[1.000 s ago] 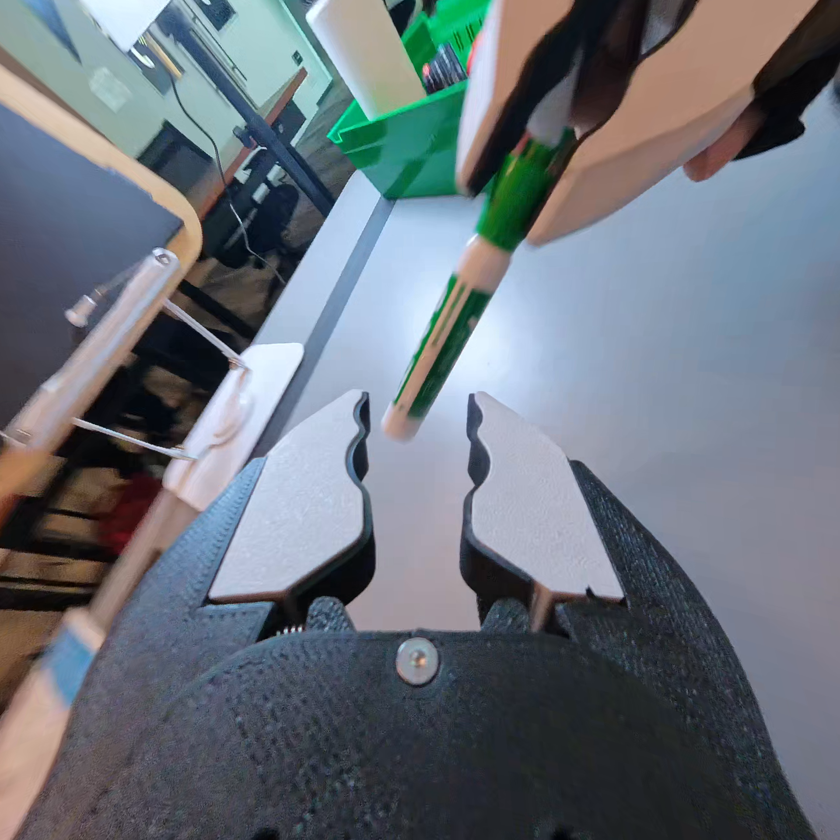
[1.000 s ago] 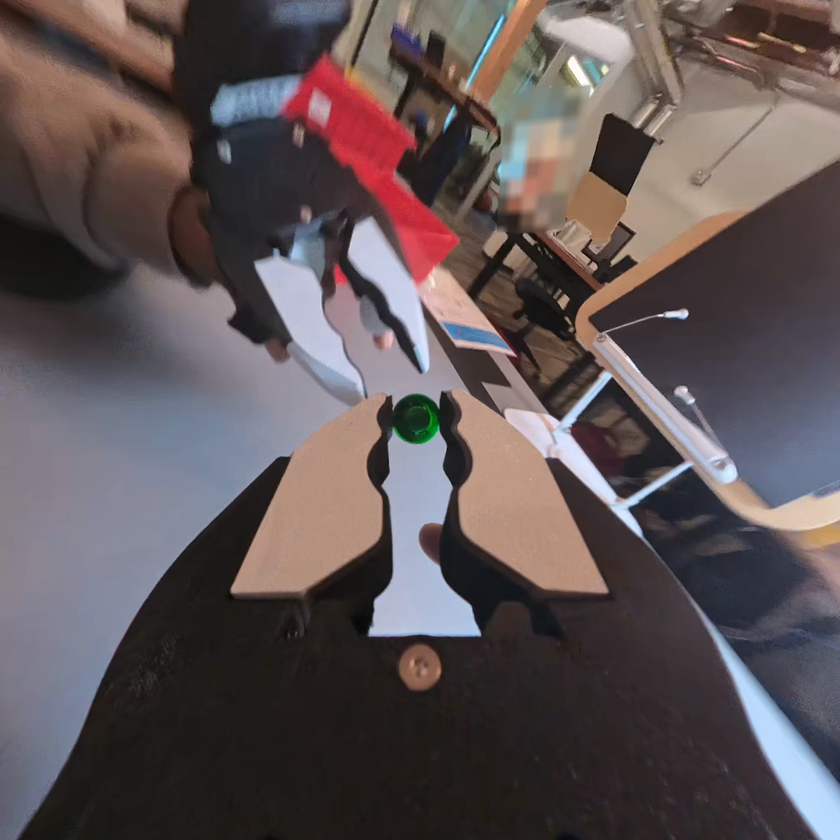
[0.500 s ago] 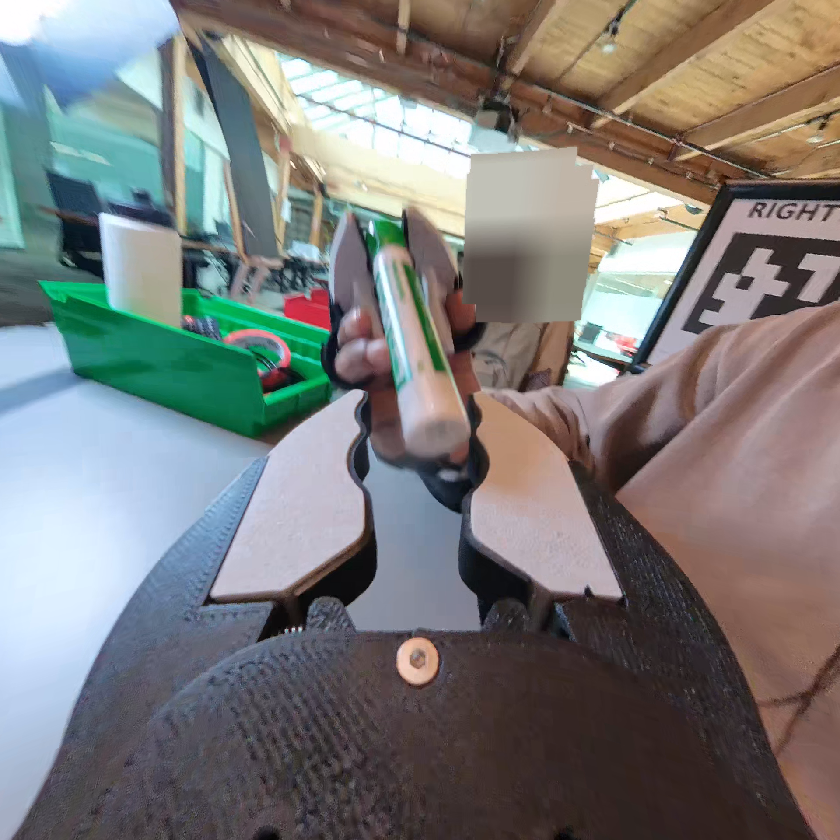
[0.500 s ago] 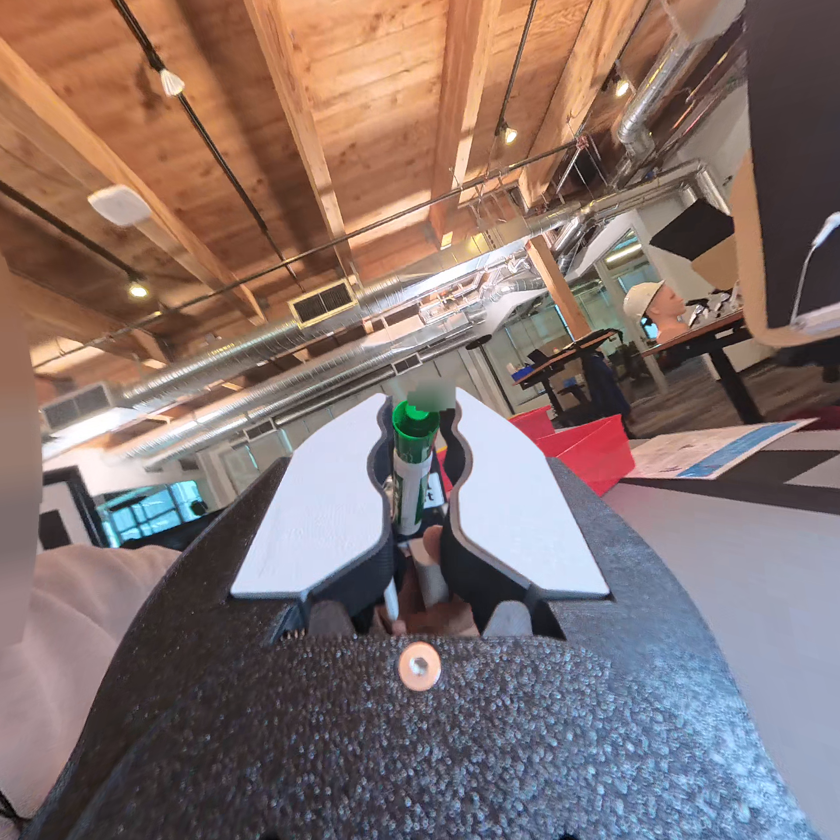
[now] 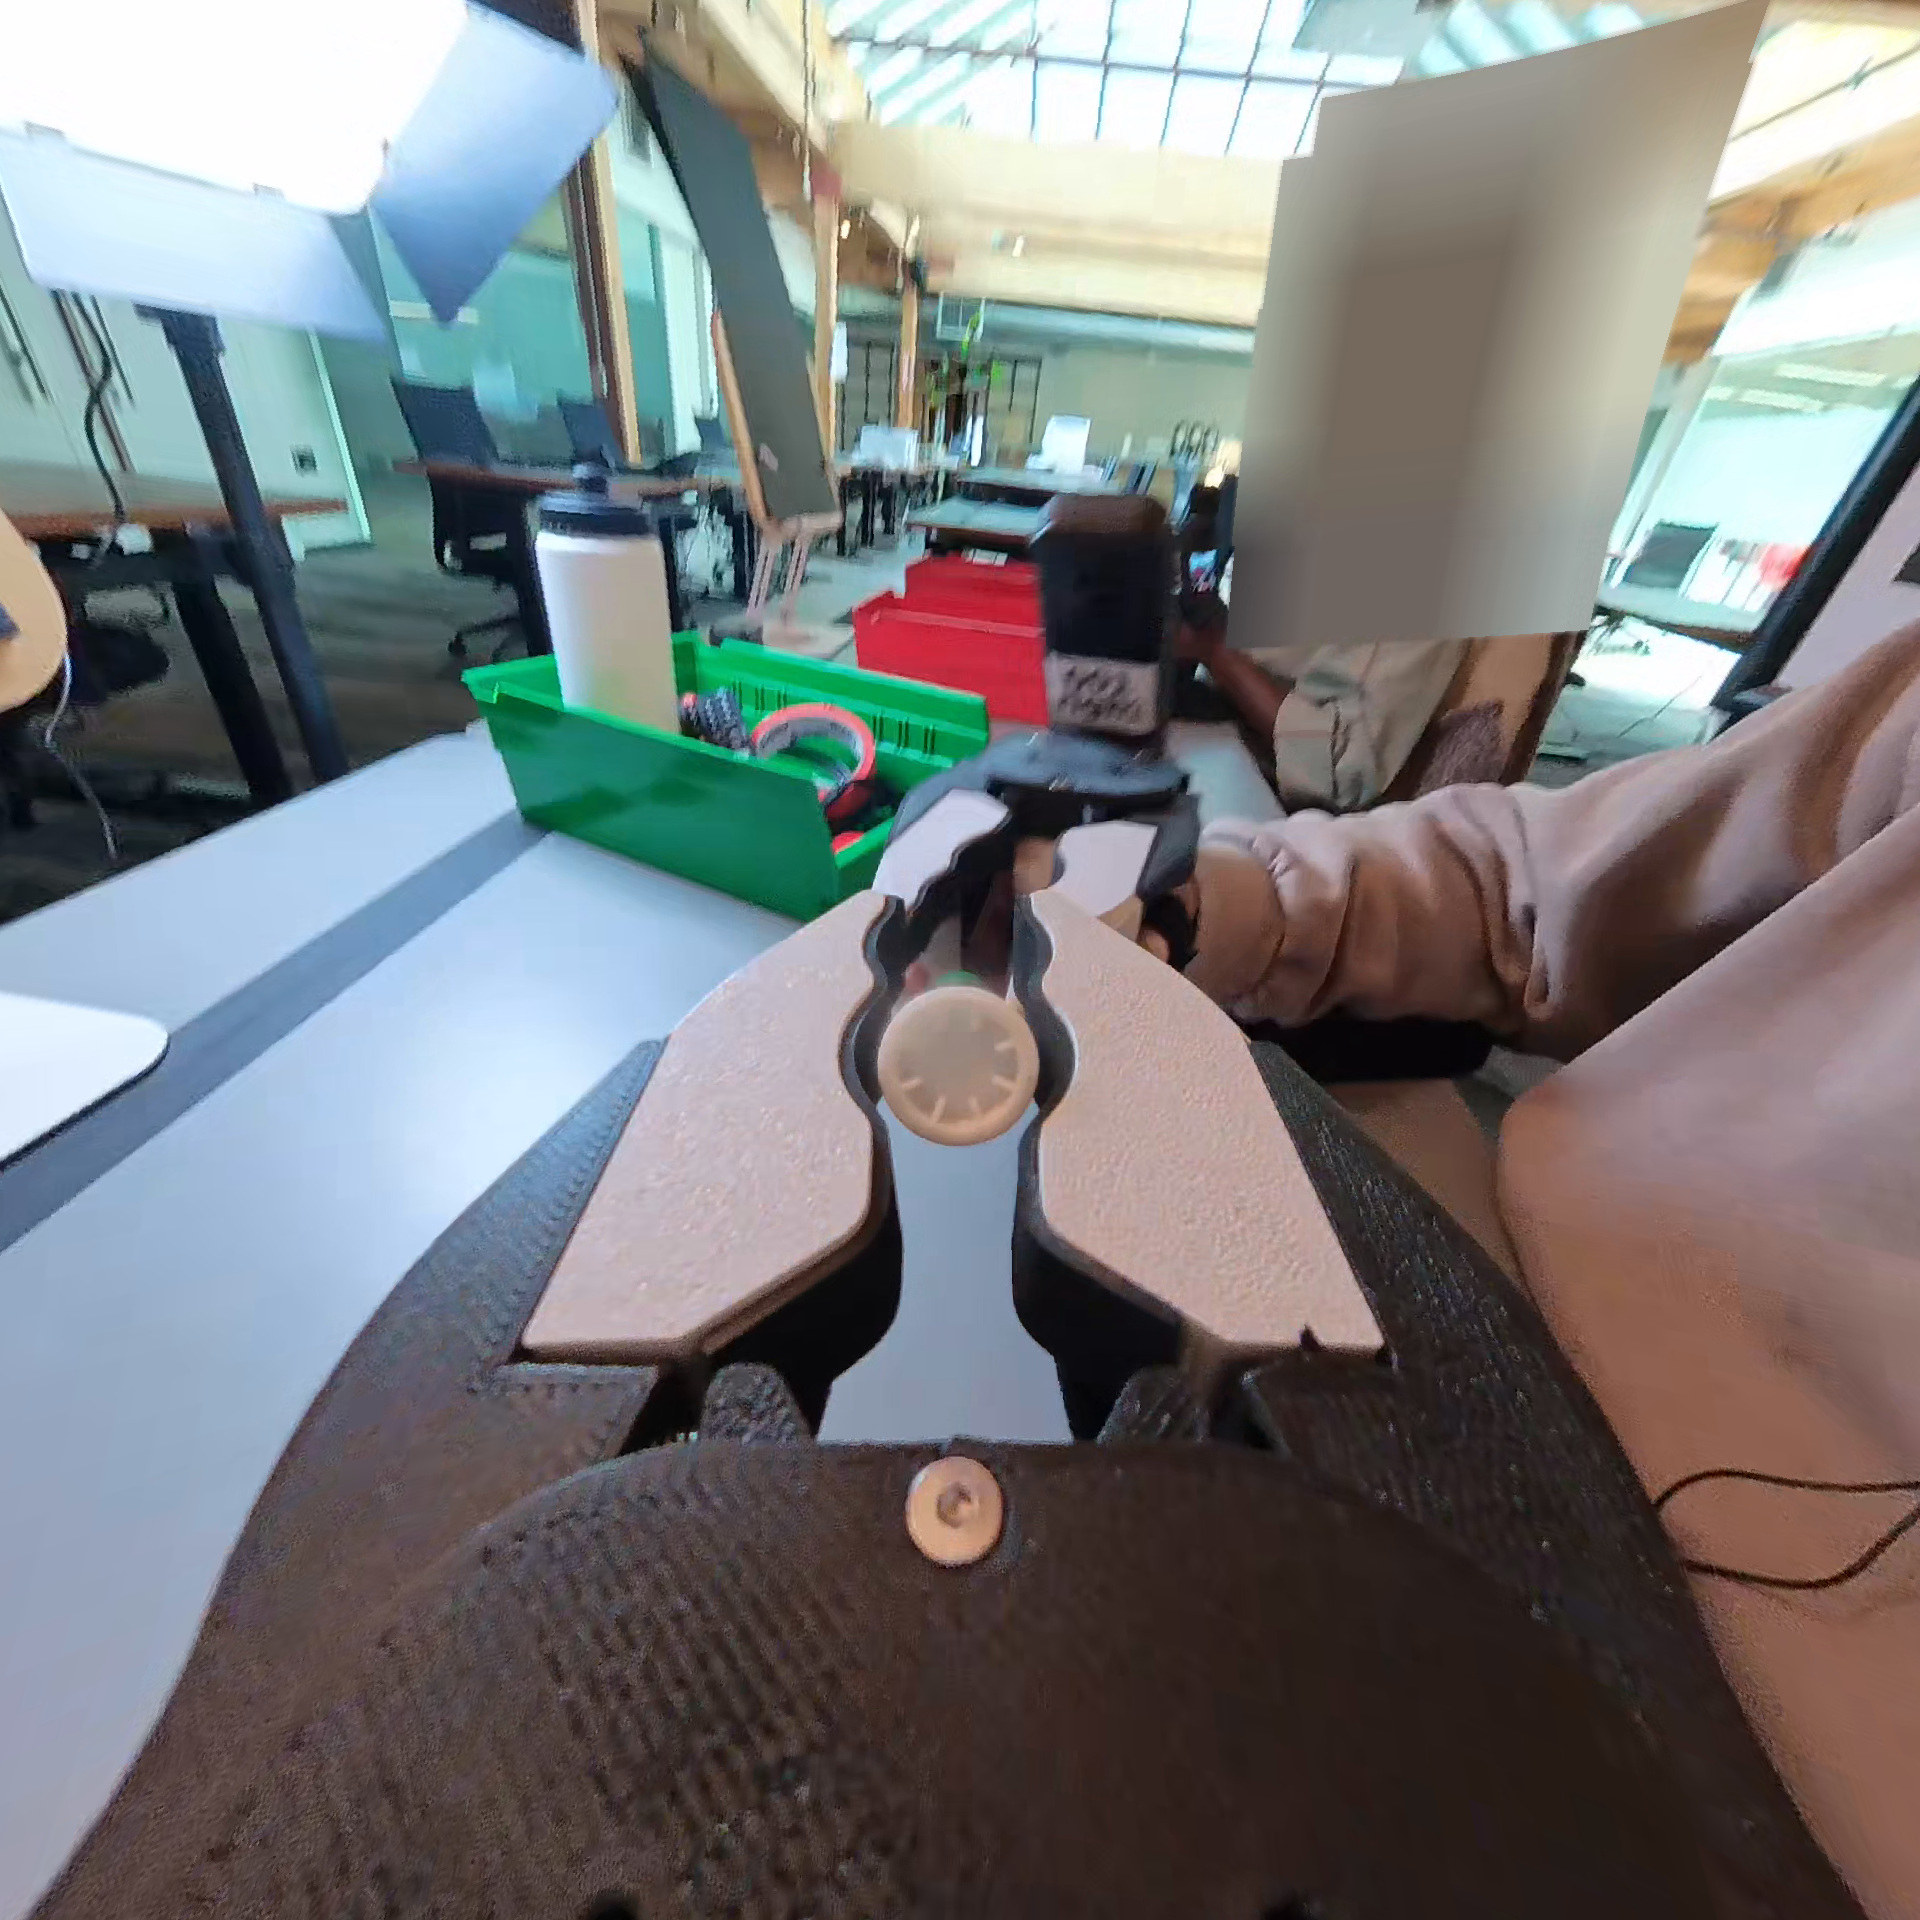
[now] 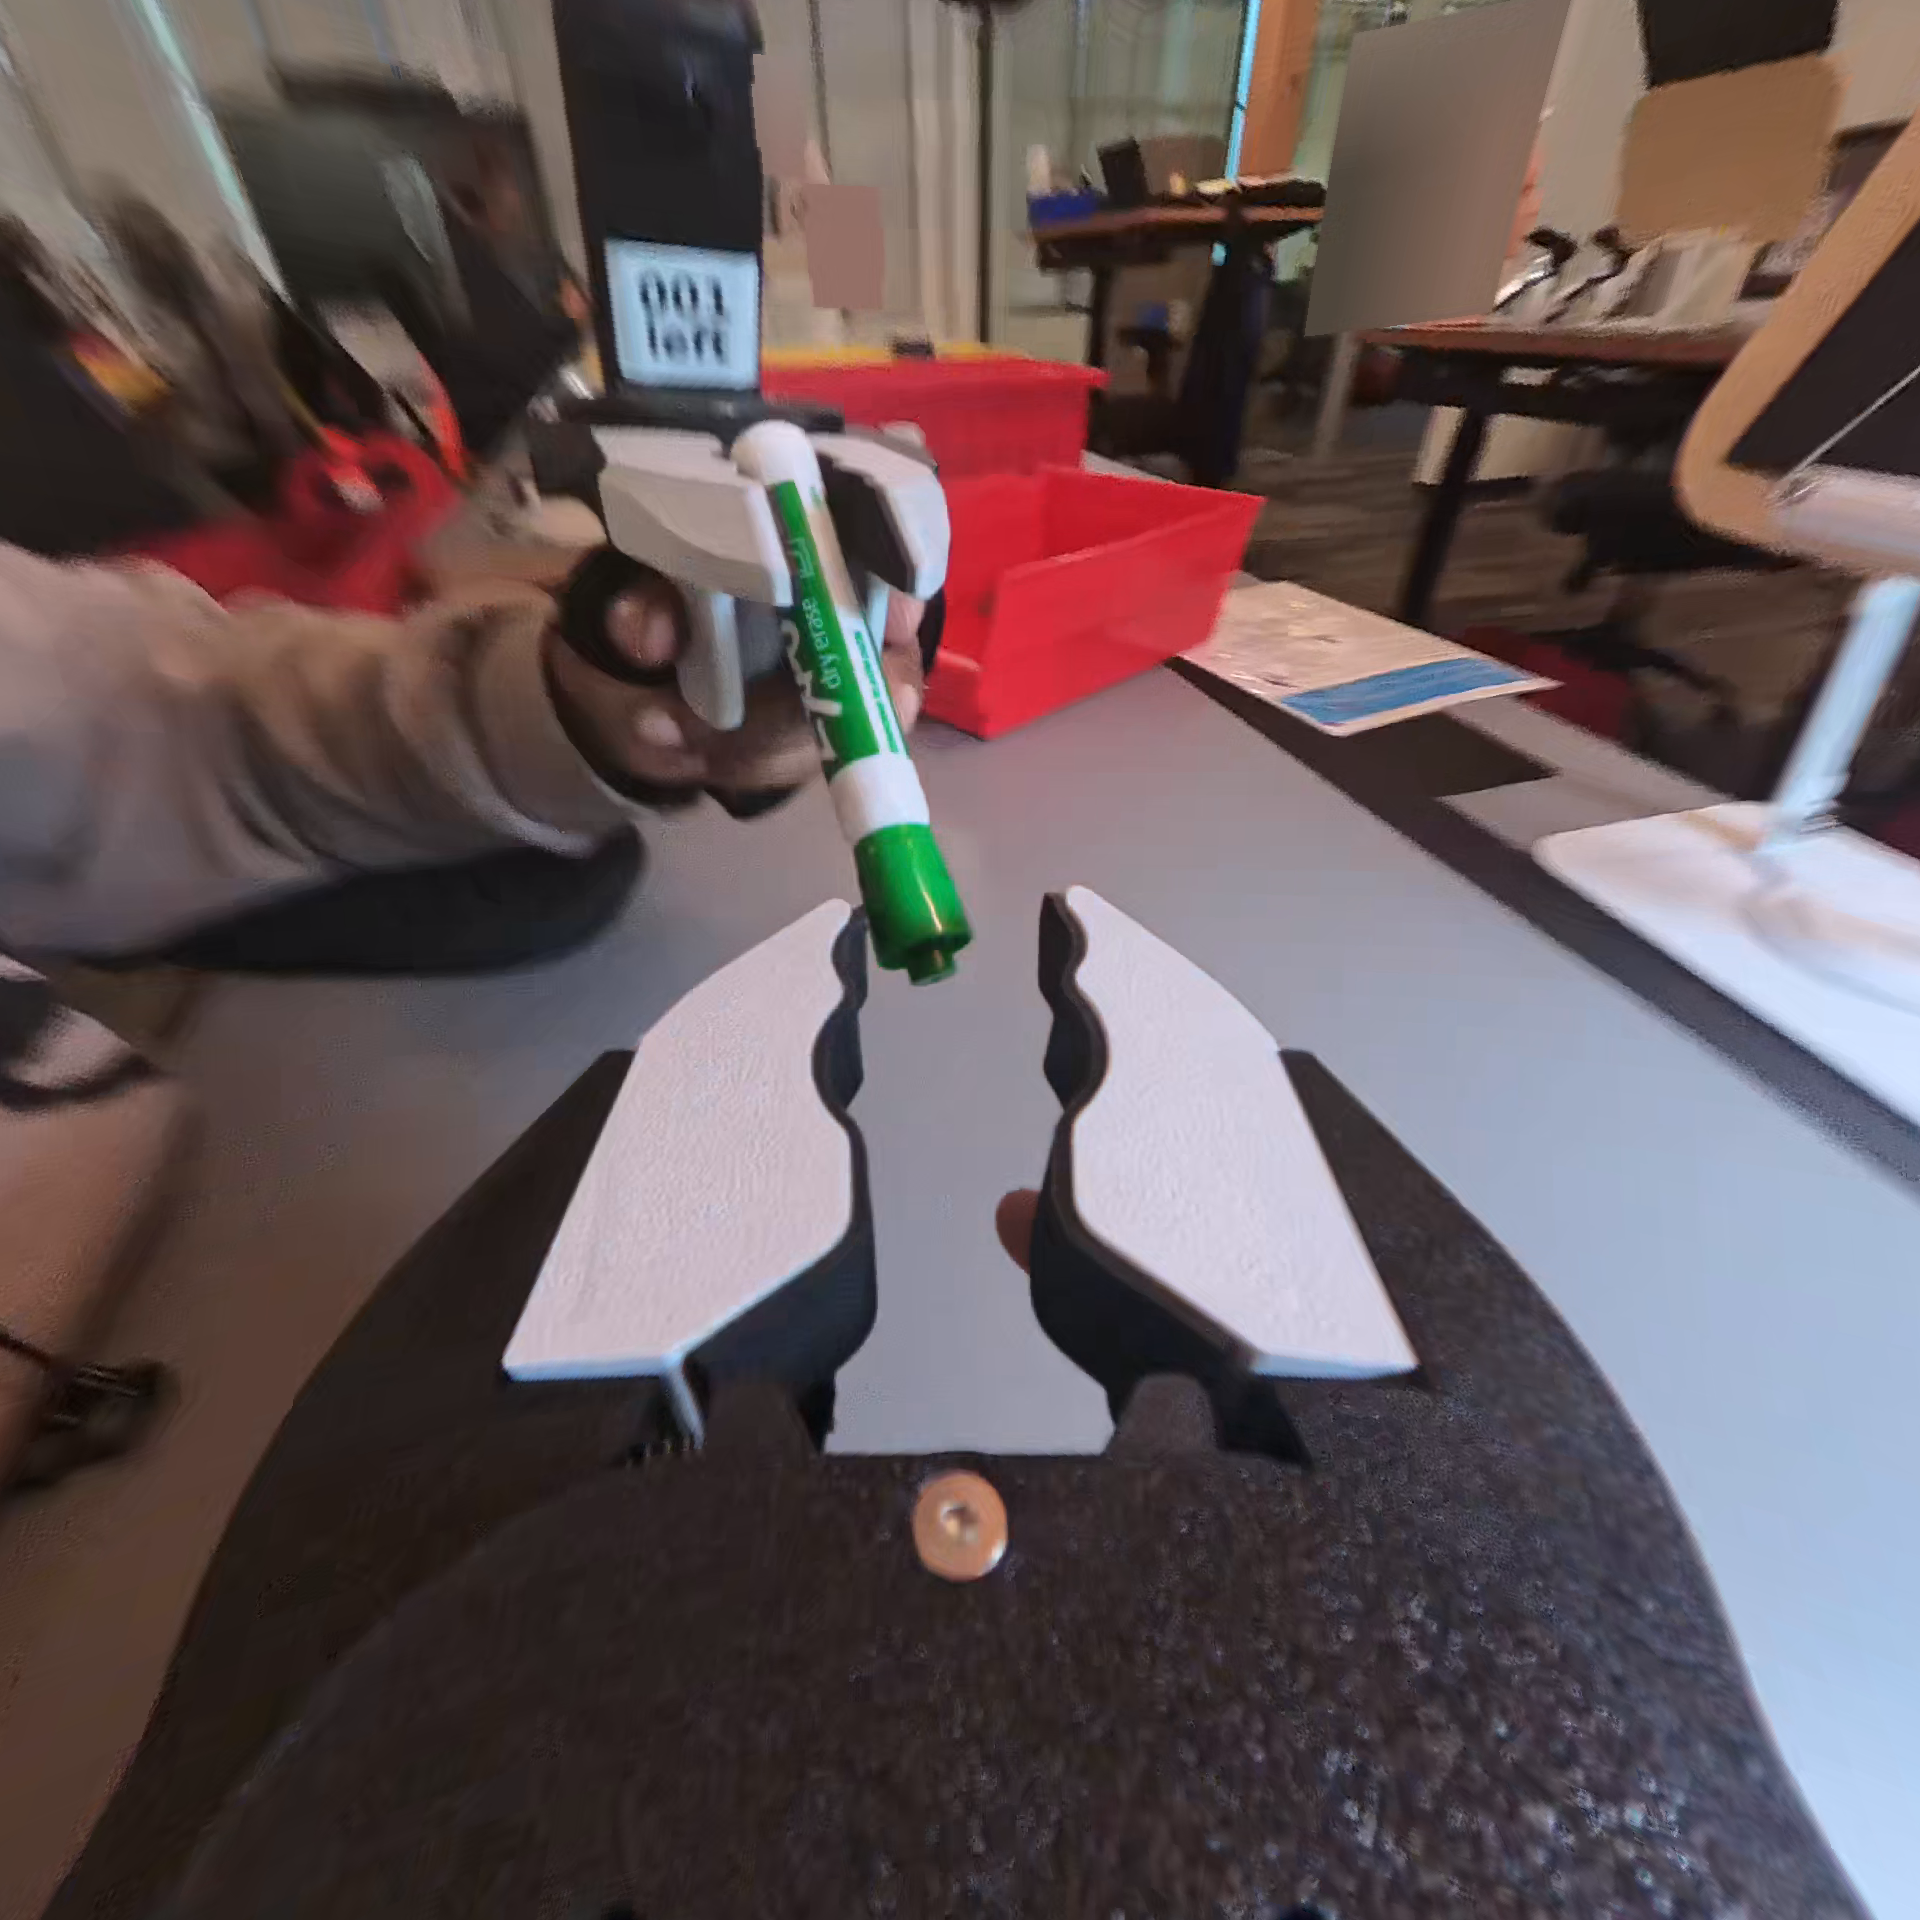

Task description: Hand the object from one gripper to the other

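The left gripper (image 5: 956,997) is held level above the grey table (image 5: 312,1039), its fingers clamped on the white butt end of the marker (image 6: 847,686). The marker's long axis slopes downward, green cap pointing toward the right gripper (image 6: 951,914). That gripper's fingers are spread apart and empty, the cap just beyond their tips.

Marker (image 6: 844,665): glossy plastic, smooth green cap. Left gripper (image 5: 954,1023) body: black, rough-grained plastic; pads (image 5: 727,1143) matt, finely pebbled. Worktop (image 6: 1403,997): smooth matt grey. Green bin (image 5: 665,790), frame centre: shiny plastic.
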The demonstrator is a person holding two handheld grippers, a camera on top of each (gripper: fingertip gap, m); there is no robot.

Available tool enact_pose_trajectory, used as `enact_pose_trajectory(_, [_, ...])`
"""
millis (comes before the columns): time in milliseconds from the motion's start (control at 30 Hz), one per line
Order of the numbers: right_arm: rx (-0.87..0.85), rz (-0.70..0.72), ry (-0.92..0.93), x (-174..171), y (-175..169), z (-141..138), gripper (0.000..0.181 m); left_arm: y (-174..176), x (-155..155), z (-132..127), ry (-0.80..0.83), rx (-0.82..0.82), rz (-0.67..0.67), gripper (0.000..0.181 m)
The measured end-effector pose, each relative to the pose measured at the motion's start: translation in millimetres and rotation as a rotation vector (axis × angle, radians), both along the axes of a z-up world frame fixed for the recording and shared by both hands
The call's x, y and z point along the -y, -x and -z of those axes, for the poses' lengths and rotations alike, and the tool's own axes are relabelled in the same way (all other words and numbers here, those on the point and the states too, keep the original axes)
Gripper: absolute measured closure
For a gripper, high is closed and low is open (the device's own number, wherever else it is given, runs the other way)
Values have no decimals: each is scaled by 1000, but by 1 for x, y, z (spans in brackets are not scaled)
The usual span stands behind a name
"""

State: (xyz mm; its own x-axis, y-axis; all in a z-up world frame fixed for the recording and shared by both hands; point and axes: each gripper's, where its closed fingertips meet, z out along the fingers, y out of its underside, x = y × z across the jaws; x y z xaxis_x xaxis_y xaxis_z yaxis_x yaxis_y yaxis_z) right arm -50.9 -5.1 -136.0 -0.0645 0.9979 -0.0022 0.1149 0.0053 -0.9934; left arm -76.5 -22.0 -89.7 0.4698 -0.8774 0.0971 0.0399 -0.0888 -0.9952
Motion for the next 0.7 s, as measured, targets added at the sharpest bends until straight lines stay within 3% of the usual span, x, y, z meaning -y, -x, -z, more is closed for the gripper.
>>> enact_pose_trajectory(100, [121,64,-273,2,1,9,147,-7,-5,29,113,-147,2,161])
enact_pose_trajectory(233, [232,9,-354,29,16,42,159,-29,1,51,165,-226,40,160])
enact_pose_trajectory(333, [204,-4,-324,30,18,41,162,-31,3,50,139,-241,36,160])
enact_pose_trajectory(433, [76,-69,-125,29,11,19,163,-25,2,32,123,-108,45,158])
enact_pose_trajectory(500, [-16,-60,-85,21,6,6,163,-21,4,21,176,18,92,147])
enact_pose_trajectory(600, [-76,9,-263,10,-3,-7,163,-13,7,2,324,259,220,140])
enact_pose_trajectory(700, [-68,76,-579,7,-10,-13,163,2,3,-8,437,436,294,143])
